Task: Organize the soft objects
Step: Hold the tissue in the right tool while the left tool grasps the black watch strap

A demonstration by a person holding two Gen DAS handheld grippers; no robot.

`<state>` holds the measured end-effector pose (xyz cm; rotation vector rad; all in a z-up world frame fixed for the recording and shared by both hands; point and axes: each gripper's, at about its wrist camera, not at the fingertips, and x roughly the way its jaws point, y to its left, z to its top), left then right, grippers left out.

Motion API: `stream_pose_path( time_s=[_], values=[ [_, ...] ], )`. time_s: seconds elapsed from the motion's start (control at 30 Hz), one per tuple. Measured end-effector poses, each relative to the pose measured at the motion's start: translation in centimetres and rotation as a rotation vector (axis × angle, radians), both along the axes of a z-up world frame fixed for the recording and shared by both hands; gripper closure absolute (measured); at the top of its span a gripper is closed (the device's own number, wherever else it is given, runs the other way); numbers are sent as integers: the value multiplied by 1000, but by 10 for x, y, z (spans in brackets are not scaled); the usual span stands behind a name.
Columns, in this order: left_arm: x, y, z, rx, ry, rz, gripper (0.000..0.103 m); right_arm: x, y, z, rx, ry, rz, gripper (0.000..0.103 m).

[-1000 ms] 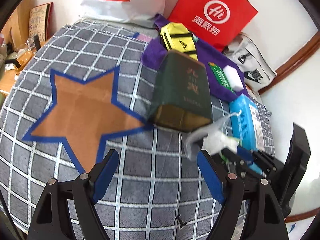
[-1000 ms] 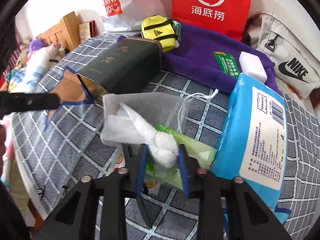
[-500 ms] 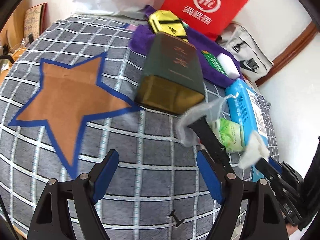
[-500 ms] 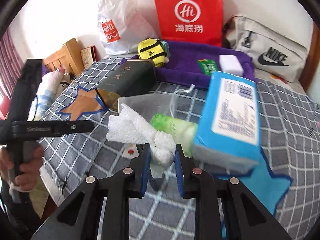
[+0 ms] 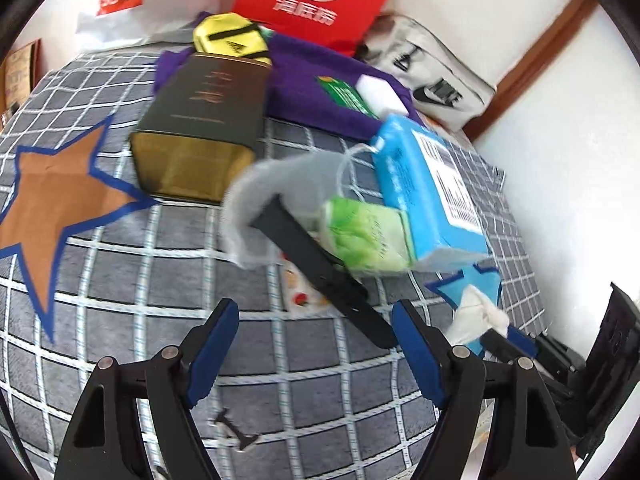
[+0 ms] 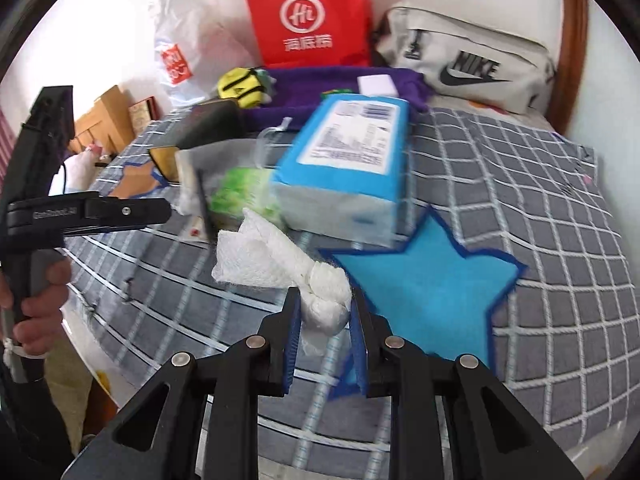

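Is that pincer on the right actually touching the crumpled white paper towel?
Touching. In the right wrist view the right gripper has both blue-padded fingers pressed against the twisted end of the white paper towel, which is lifted above the checked bedspread.

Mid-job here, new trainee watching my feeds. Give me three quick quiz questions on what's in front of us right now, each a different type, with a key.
1. True or false: the right claw is shut on the white paper wad.
2. Multiple choice: the blue tissue pack lies partly over which felt shape? A) orange star B) blue star C) purple cloth
3. Fill in: the left claw is ____ and holds nothing.

Key
1. True: both fingers press the wad's twisted end.
2. B: the pack's near end overlaps a point of the blue star; the orange star sits off to the left.
3. Open: its jaws stand wide apart above the checked cover.
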<state>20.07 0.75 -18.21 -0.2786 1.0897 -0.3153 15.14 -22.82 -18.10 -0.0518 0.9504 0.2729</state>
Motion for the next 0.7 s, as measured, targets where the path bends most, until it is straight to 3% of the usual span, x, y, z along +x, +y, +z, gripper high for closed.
stream_pose_path(
  time_s=[0.37, 0.43, 0.57, 0.6, 0.7],
  values=[
    [6, -53, -21, 92, 133, 8, 27, -13, -47, -8, 17, -11, -62, 80],
    [5, -62, -22, 142, 116, 14, 34, -13, -50, -9, 29, -9, -65, 80],
    [6, -66, -22, 181, 121, 33, 67, -14, -54, -12, 53, -7, -63, 80],
    [6, -64, -22, 181, 123, 34, 79, -15, -53, -12, 48, -8, -61, 80],
    [3, -53, -24, 149, 141, 45, 92, -18, -50, -15, 45, -8, -50, 80]
  ],
)
